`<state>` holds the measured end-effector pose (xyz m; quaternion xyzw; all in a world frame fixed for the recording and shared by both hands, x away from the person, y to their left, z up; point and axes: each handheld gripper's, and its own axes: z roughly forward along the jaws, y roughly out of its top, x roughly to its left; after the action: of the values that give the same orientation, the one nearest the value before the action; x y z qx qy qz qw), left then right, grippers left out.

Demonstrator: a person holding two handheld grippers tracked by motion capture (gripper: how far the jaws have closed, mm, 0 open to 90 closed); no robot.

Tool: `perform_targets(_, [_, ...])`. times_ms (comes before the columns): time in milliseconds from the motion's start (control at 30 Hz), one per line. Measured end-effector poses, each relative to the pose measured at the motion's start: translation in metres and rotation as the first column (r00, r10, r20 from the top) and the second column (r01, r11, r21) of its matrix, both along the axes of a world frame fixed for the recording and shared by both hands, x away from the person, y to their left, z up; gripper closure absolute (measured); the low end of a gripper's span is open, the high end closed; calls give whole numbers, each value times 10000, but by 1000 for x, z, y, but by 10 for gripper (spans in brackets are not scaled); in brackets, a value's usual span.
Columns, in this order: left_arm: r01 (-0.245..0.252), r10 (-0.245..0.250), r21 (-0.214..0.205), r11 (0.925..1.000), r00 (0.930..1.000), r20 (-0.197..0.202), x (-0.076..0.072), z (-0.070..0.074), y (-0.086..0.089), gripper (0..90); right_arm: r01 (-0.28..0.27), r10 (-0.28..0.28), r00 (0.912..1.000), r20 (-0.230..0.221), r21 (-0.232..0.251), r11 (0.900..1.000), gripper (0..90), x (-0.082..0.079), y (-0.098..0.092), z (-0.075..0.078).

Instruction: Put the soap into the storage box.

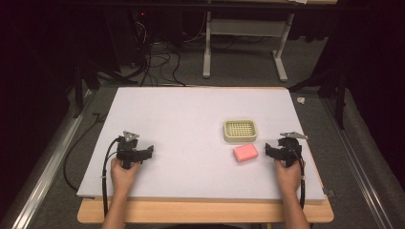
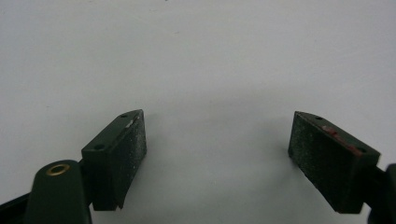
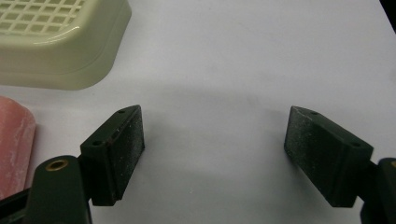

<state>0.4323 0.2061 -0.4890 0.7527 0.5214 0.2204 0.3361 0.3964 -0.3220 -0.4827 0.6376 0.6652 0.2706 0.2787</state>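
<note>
On the counter (image 1: pixel 191 119), the left hand-held gripper (image 1: pixel 149 151) rests open and empty, well left of the soap (image 1: pixel 245 153). The soap lies just before the dish (image 1: pixel 240 130), long axis crosswise; the right hand-held gripper (image 1: pixel 268 150), jaws apart, sits just right.

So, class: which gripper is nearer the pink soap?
Right. The right gripper sits just right of the soap, apart from it; the left gripper is far off to its left.

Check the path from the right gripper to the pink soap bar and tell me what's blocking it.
Nothing visible blocks it. The right gripper stands open just right of the pink soap bar, with bare white table between them. The cream soap dish lies behind the bar, off that line.
</note>
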Motion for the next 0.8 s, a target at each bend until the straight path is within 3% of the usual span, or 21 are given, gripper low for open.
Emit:
perform_targets(567, [3, -3, -7, 10000, 10000, -16, 0, 0, 0, 197, -9, 9, 10000, -58, 81, 10000, 202, 1, -1, 0])
perform_targets(800, [4, -4, -2, 10000, 10000, -14, 0, 0, 0, 197, -332, 334, 9993, -161, 117, 9994, 143, 2, -1, 0])
